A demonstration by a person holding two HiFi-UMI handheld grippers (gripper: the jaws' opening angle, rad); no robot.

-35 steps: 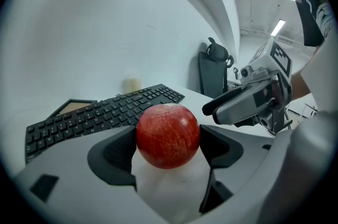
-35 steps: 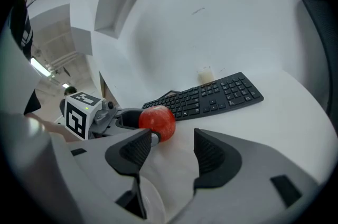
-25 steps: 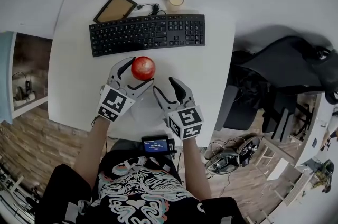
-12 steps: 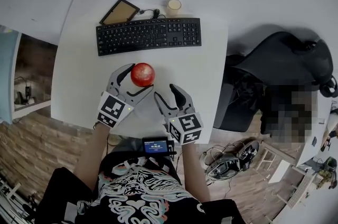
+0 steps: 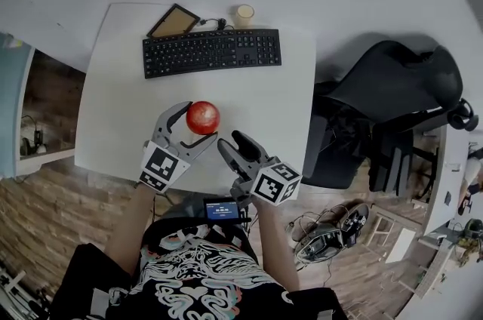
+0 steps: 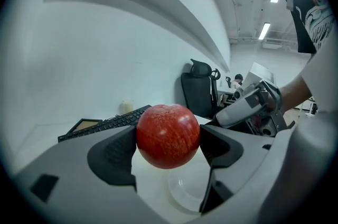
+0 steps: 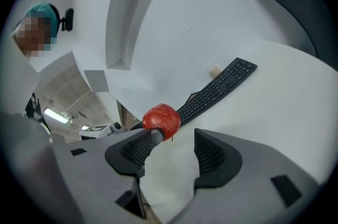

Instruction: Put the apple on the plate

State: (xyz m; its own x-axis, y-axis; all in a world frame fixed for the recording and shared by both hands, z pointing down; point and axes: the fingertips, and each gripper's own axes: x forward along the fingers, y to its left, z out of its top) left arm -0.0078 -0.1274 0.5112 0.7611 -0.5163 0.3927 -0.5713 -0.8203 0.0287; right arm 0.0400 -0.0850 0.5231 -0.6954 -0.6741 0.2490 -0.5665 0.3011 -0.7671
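— Apple [image 5: 203,117], round, red and speckled: how many, and where?

— One. It sits clamped between the two dark jaws of the grey left gripper [image 5: 196,122], with the pads pressing on both its sides, above the white rectangular table [image 5: 113,107]. In the left gripper view one pale round plate [image 6: 186,195] shows at six o'clock of the apple, just beneath it. Whether they touch I cannot tell.

— What lies at the far side of the table, left to right?

— One tan panel in a dark frame [image 5: 174,21] at eleven o'clock of the apple, one black computer keyboard [image 5: 212,52] at twelve, and one cream cylindrical cup [image 5: 244,13] at one.

— And the other gripper?

— One grey right gripper [image 5: 232,141] at four o'clock of the apple, near it but apart. Its jaws stand wide with nothing between them.

— Further right?

— One black office chair [image 5: 392,96] at three o'clock, off the table.
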